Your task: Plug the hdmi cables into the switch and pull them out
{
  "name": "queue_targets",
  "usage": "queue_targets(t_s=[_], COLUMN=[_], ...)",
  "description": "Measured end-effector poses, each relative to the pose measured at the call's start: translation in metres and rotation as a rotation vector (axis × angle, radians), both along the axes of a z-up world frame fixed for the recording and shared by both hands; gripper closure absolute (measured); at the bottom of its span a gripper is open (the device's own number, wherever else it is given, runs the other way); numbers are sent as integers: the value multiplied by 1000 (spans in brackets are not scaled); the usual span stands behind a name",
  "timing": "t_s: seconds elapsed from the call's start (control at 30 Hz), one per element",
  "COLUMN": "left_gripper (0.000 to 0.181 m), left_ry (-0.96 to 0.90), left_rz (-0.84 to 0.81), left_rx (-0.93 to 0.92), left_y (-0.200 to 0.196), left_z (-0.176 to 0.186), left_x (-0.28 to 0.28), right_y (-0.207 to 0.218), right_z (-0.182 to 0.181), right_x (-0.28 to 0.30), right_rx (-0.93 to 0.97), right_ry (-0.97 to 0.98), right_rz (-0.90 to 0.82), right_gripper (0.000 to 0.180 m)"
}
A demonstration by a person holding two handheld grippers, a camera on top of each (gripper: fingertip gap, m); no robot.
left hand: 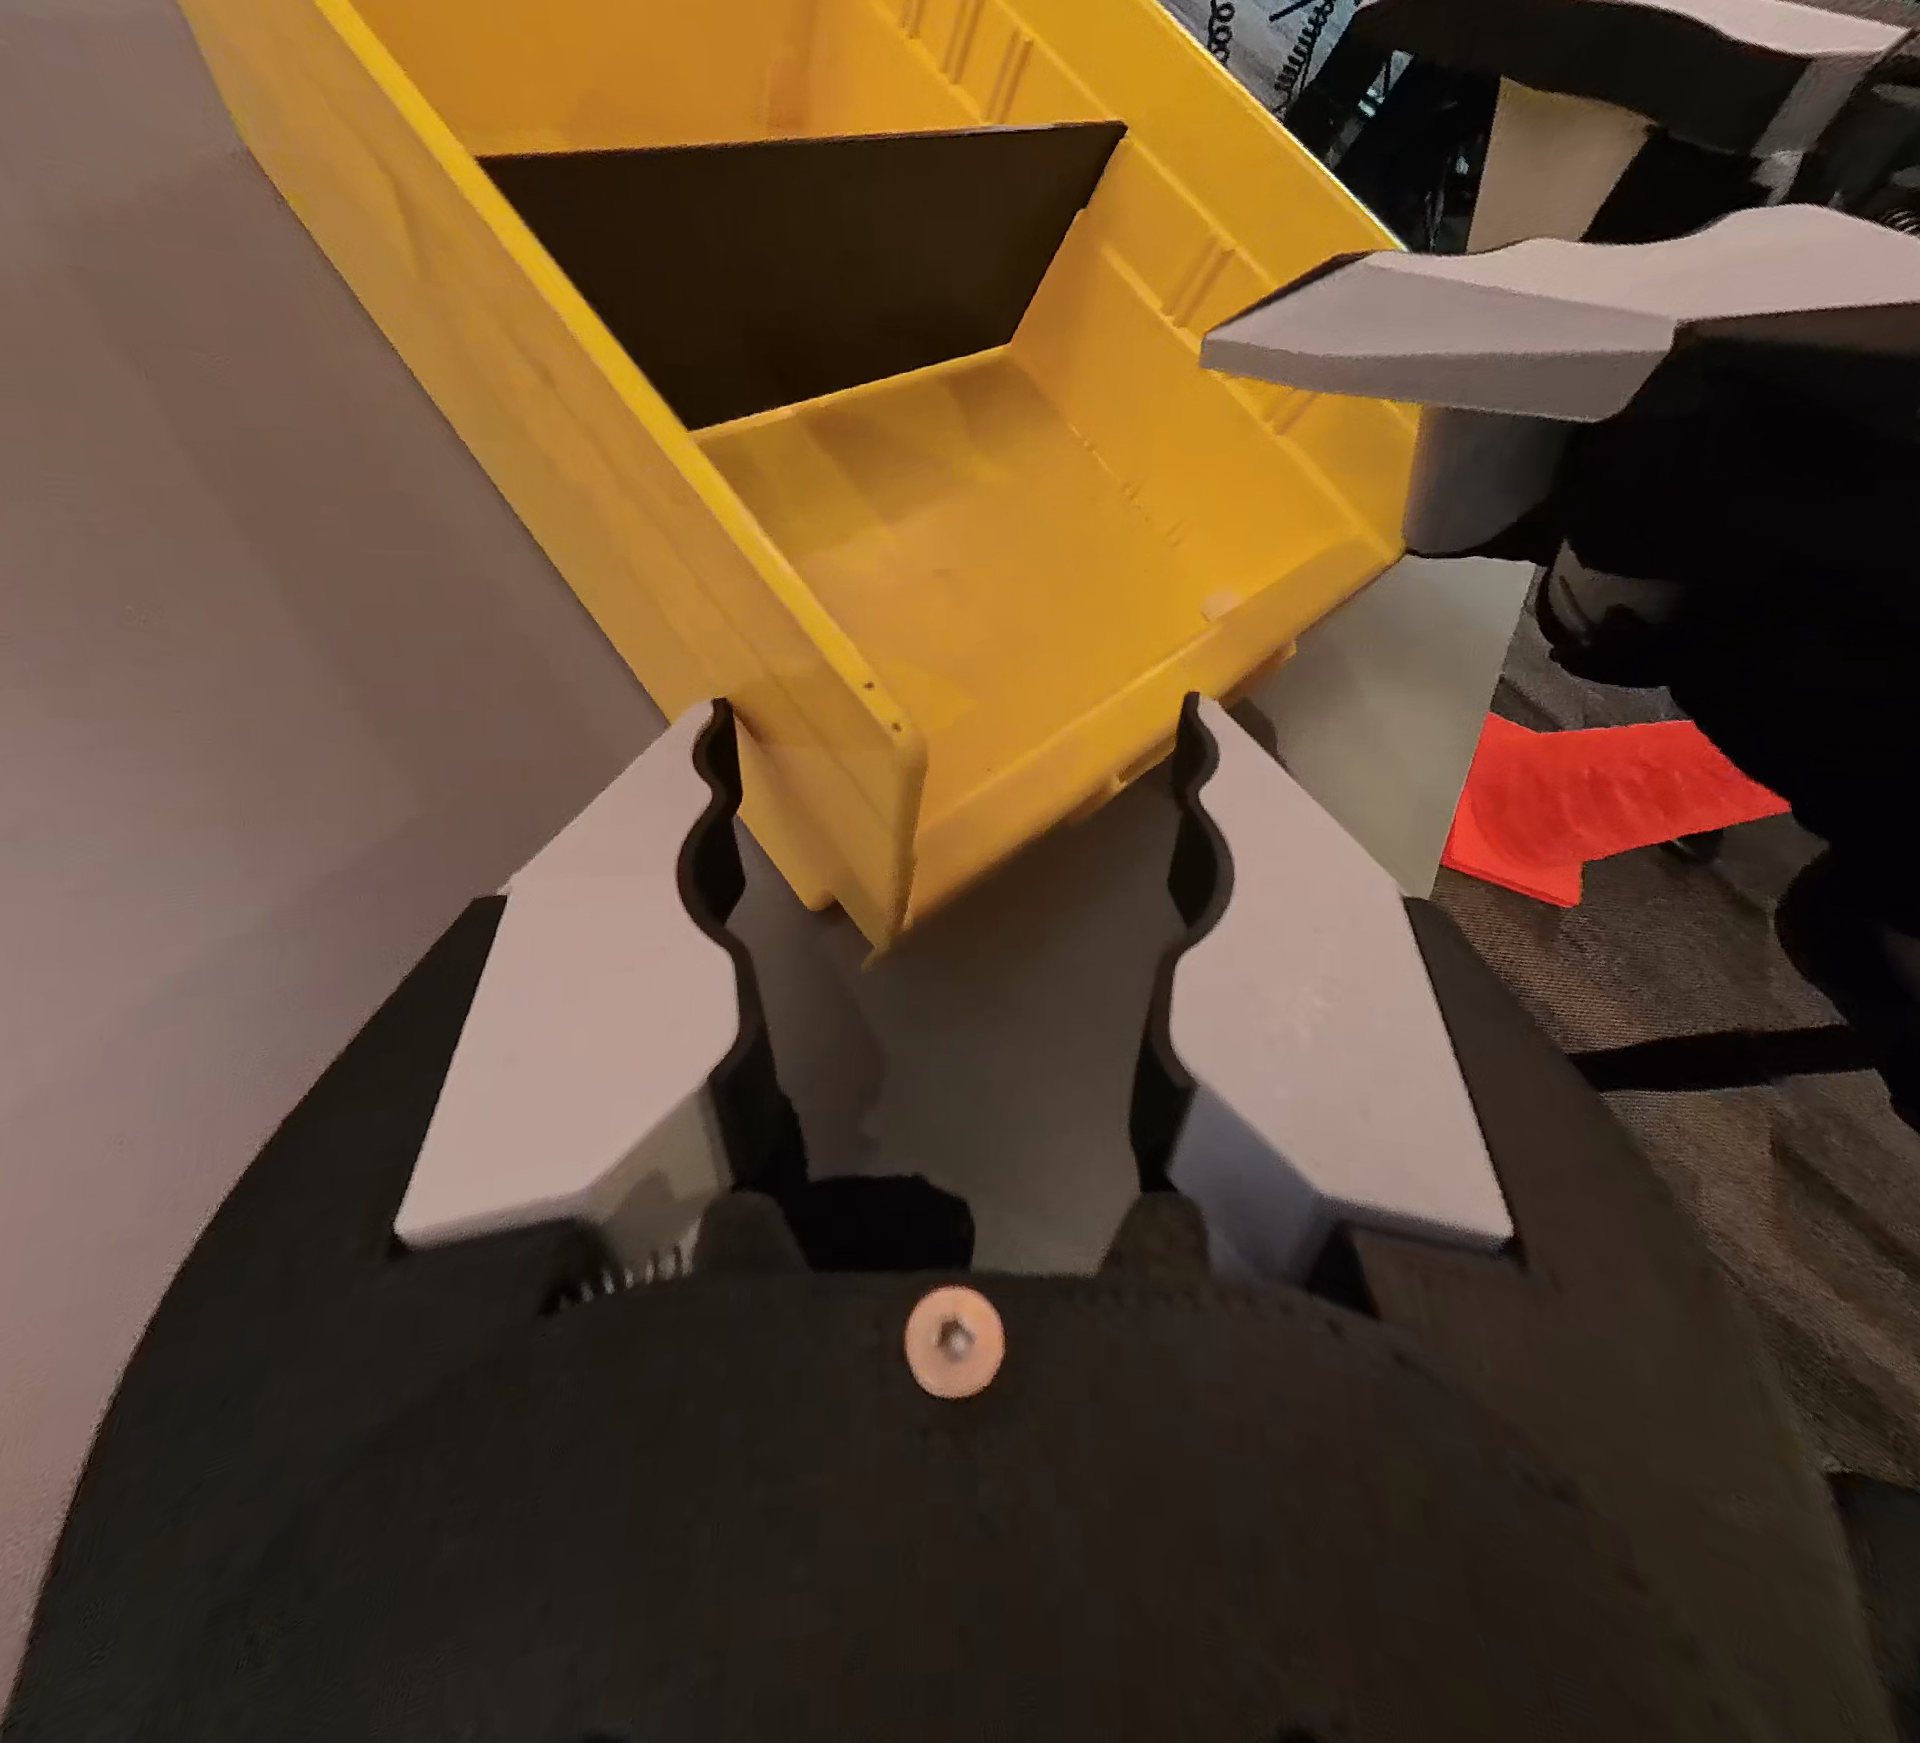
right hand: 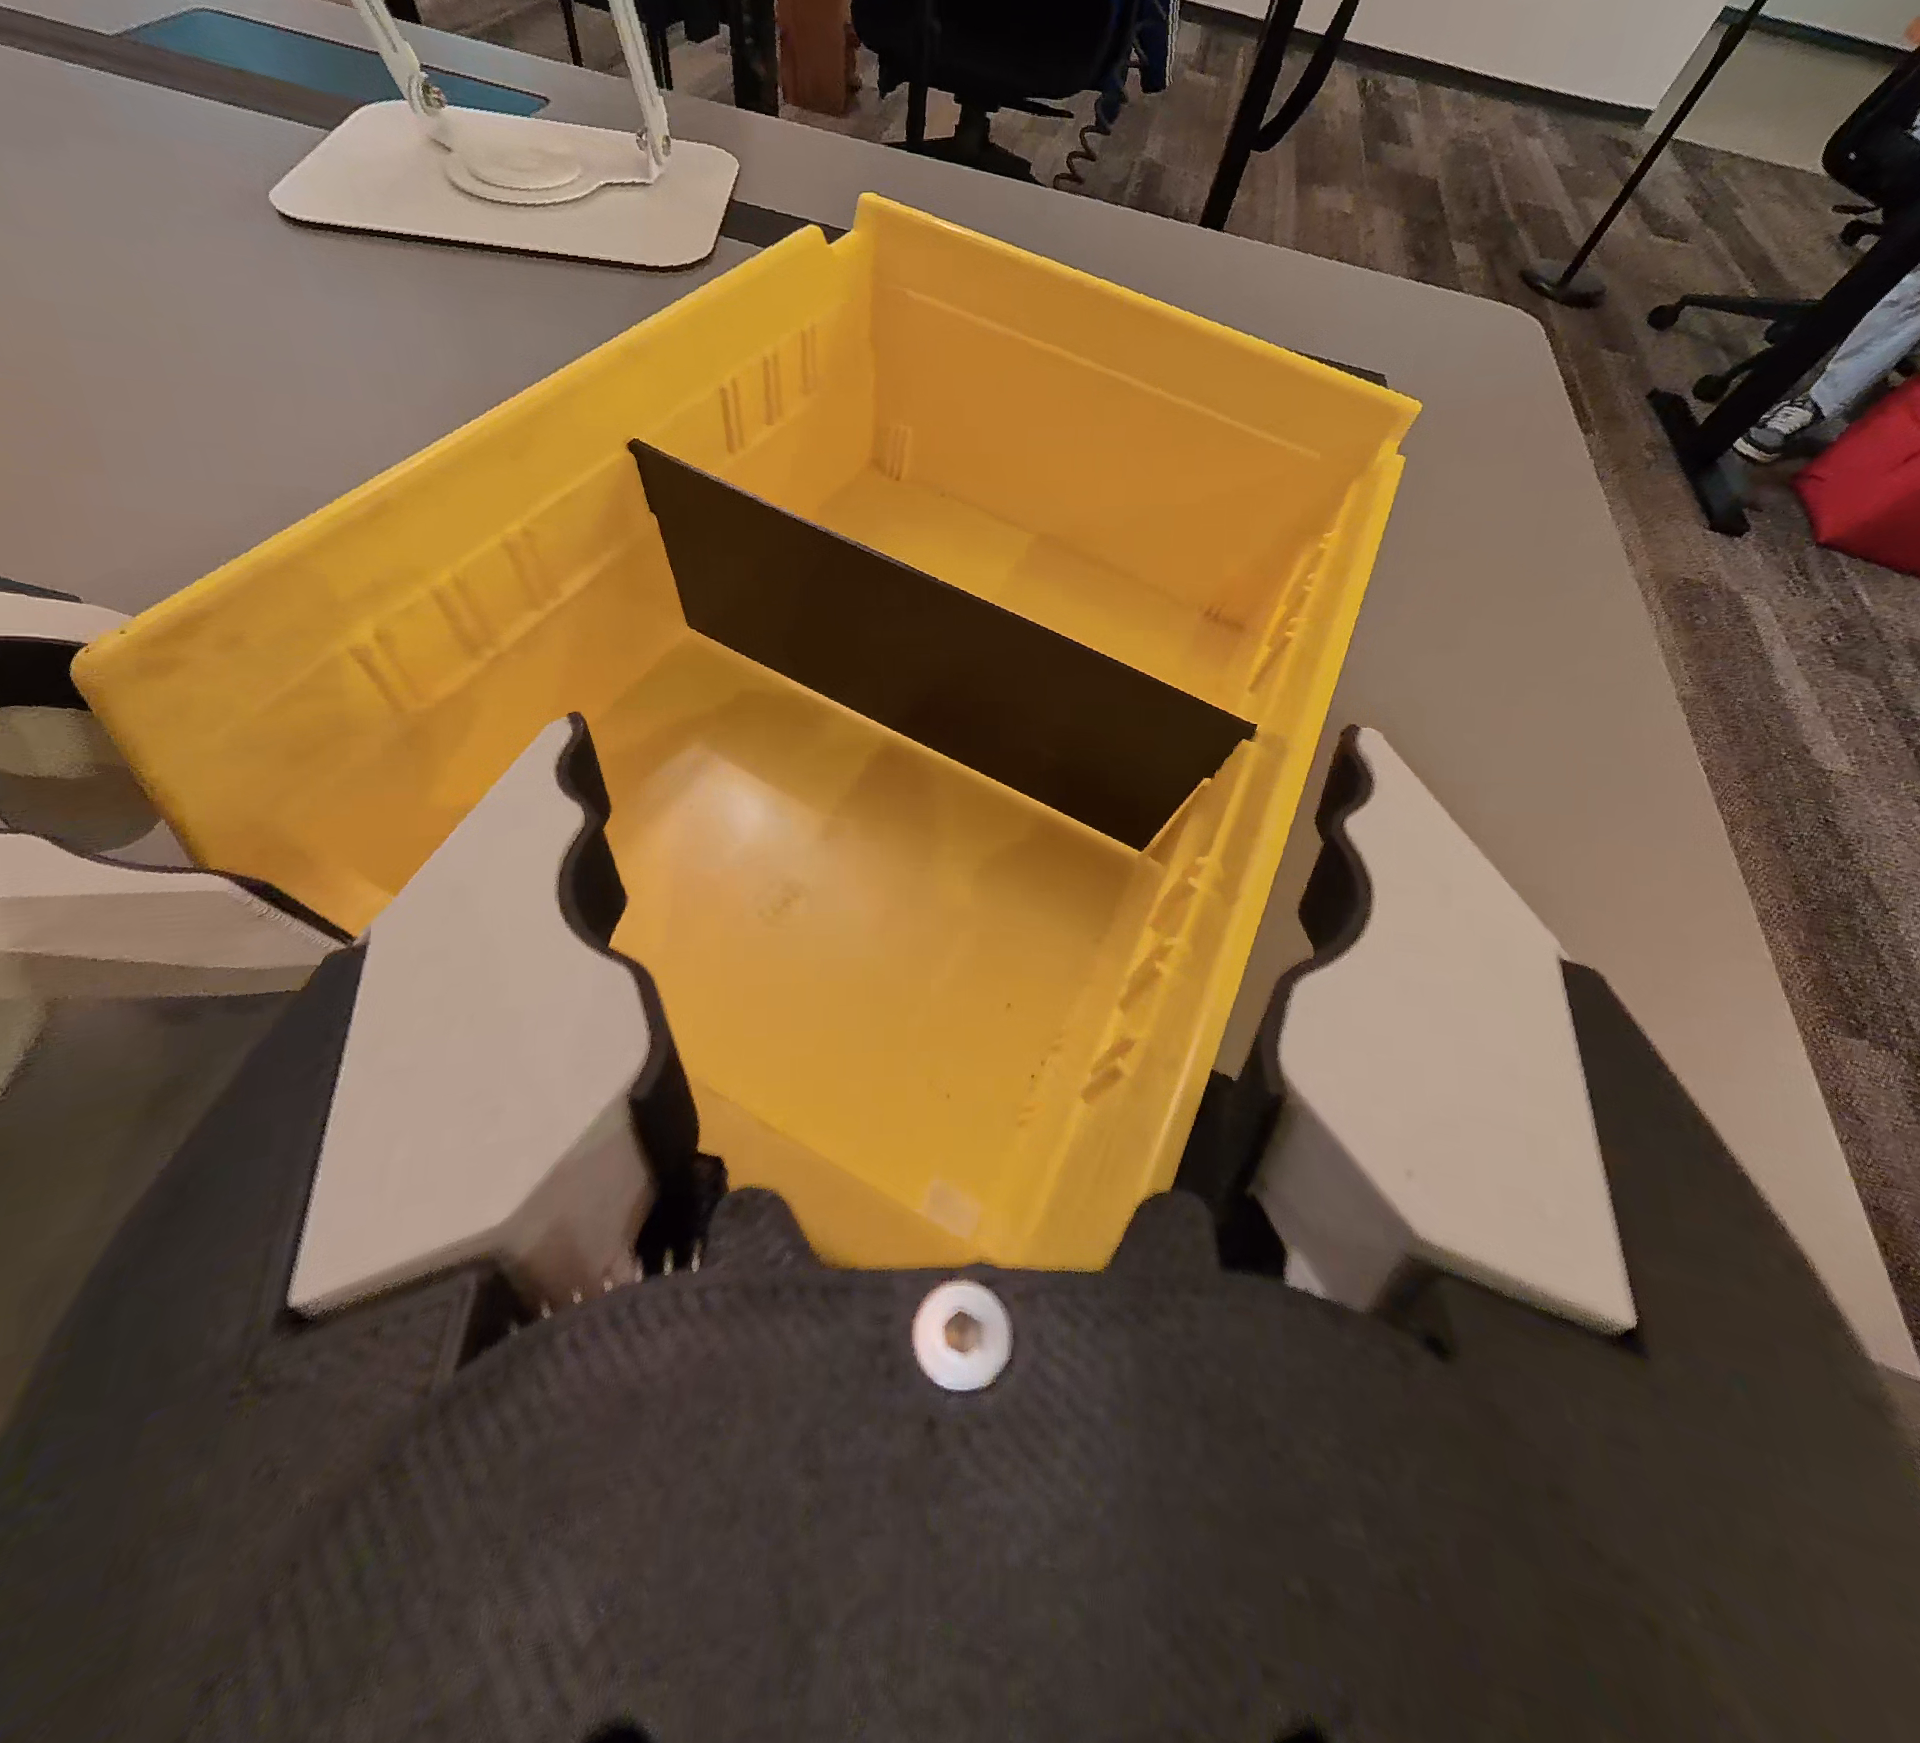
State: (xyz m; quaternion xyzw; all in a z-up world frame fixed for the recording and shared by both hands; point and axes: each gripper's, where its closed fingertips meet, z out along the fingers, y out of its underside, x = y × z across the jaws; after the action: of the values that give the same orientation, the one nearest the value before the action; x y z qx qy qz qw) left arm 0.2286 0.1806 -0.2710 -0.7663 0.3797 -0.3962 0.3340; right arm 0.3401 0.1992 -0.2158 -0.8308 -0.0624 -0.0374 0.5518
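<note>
Item: yellow bin (right hand: pixel 935 966) with black divider (right hand: pixel 935 654) on grey bench (right hand: pixel 312 394), mid-frame ahead of both wide-open, empty tongs (left hand: pixel 956 737) (right hand: pixel 961 758); HDMI cables and switch not visible anywhere.

All I'm seeing is the yellow bin (right hand: pixel 468 654), upright on the table (right hand: pixel 312 405) near its right edge, with a black divider (right hand: pixel 935 654) splitting it crosswise.

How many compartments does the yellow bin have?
2. One near compartment lies under the right gripper; one far compartment lies behind the black divider. Both look empty; corners may be hidden.
</note>
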Motion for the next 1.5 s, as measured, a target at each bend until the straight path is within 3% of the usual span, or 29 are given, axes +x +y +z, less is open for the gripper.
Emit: queue_targets(t_s=[0.37,0.63,1.07,1.13,1.3,1.5], left_gripper=[91,89,82,82,81,84], left_ry=[3,-27,-96,-159,-263,-143], left_rz=[-40,-155,-266,-266,-184,112], left_rx=[-7,-81,-182,-203,-54,237], left_y=[-12,-40,-50,-48,-17,64], left_z=[1,4,11,24,84,132], left_x=[20,61,114,99,11,-167], right_y=[4,15,25,22,6,-5], right_z=[-1,-7,-11,2,59,128], right_x=[25,88,161,168,157,54], right_rx=[-12,-49,-61,-12,159,325], right_ry=[-36,-60,-108,-128,-355,-508], right_rz=[-11,-60,-130,-176,-254,-105], right_gripper=[48,50,49,45,34,46])
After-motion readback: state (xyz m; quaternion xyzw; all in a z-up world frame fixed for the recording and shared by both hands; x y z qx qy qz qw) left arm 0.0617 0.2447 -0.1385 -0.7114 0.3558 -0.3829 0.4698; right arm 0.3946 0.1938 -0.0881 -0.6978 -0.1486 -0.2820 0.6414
